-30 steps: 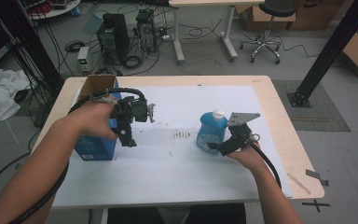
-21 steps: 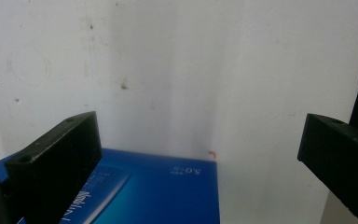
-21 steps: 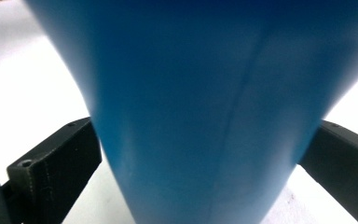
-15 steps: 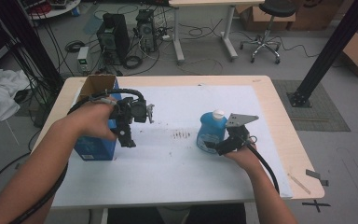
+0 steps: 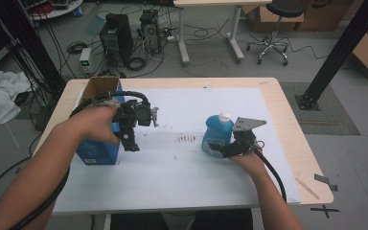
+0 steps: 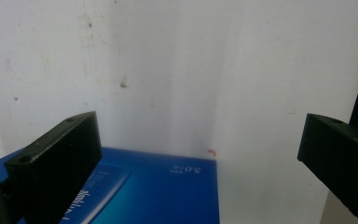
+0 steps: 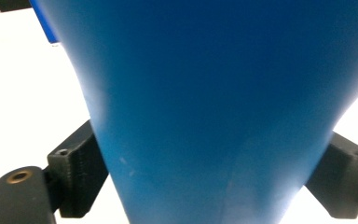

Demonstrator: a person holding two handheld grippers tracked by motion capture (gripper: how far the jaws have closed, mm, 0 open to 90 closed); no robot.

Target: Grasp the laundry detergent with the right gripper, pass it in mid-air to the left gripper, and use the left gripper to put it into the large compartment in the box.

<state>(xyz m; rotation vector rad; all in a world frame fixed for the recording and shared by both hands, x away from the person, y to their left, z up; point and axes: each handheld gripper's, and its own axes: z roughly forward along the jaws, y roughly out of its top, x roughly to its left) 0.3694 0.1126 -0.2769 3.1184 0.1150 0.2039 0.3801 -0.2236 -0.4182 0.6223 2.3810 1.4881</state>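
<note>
A blue bottle (image 5: 217, 135) with a white cap stands upright on the white sheet at the right of the table. My right gripper (image 5: 219, 147) reaches it from the near side. Its jaws have just been closing and both pads now touch the bottle (image 7: 205, 93) at its narrow waist, one on each side, as the right gripper (image 7: 205, 179) view shows. My left gripper (image 5: 136, 134) hangs above the table beside a blue box (image 5: 98, 148), wide open with nothing between its jaws. In the left gripper (image 6: 200, 154) view, the blue box (image 6: 158, 191) lies below the jaws.
A white sheet (image 5: 182, 182) covers most of the wooden table (image 5: 287, 110). The blue box's top is open brown cardboard (image 5: 100, 87). A faint dark smudge (image 5: 187, 139) marks the sheet between the grippers. Computers, cables and a chair stand on the floor behind.
The right gripper's jaws have closed in onto the blue bottle. Neither hand has shifted, and the left gripper stays as it was.
</note>
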